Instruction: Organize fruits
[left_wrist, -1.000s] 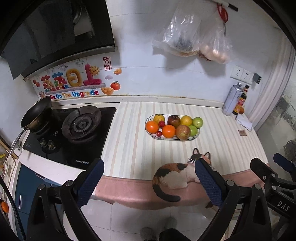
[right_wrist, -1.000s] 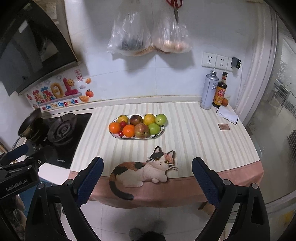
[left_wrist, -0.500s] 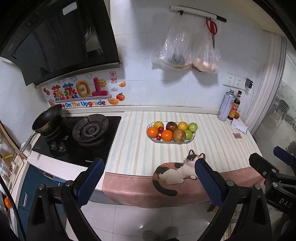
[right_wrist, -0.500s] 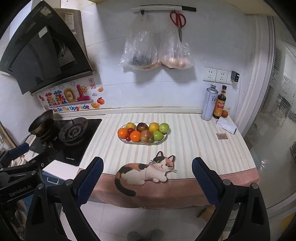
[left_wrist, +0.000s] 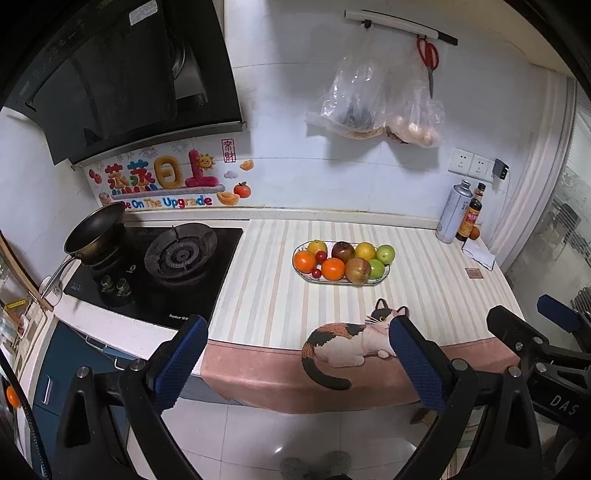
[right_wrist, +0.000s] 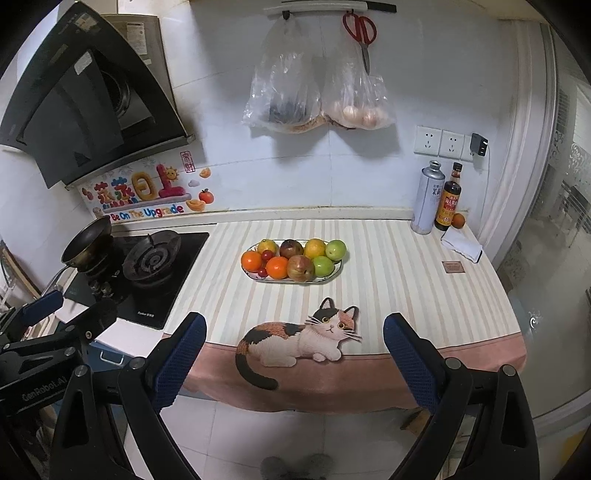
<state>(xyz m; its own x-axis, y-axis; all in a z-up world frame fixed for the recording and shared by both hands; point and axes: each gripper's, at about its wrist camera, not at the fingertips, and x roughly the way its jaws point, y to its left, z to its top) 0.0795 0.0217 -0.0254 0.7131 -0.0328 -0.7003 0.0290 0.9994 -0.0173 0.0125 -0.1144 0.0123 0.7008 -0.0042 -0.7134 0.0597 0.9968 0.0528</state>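
Observation:
An oval plate (left_wrist: 382, 277) (right_wrist: 334, 273) sits mid-counter on a striped cloth, holding oranges (left_wrist: 304, 261) (right_wrist: 251, 260), red apples (left_wrist: 357, 270) (right_wrist: 300, 267), green apples (left_wrist: 385, 253) (right_wrist: 335, 250), yellow citrus (left_wrist: 365, 250) (right_wrist: 314, 247) and small red cherry tomatoes (left_wrist: 316, 273) (right_wrist: 262, 273). My left gripper (left_wrist: 295, 328) hangs open in front of the counter edge, well short of the plate. My right gripper (right_wrist: 294, 325) is open too, at the same distance, with nothing between its fingers. Each gripper shows at the other view's edge.
A gas hob (left_wrist: 177, 258) with a small pan (left_wrist: 96, 232) lies left of the cloth. A spray can (right_wrist: 426, 199), sauce bottle (right_wrist: 448, 201), lone orange (right_wrist: 458, 220) and folded cloth (right_wrist: 461, 245) stand at the back right. Bags (right_wrist: 295, 96) and scissors (right_wrist: 361, 31) hang on the wall.
Both grippers have pulled back and tilted up from the counter. The plate looks smaller and farther, and more wall and the hanging rail show. Nothing on the counter moved.

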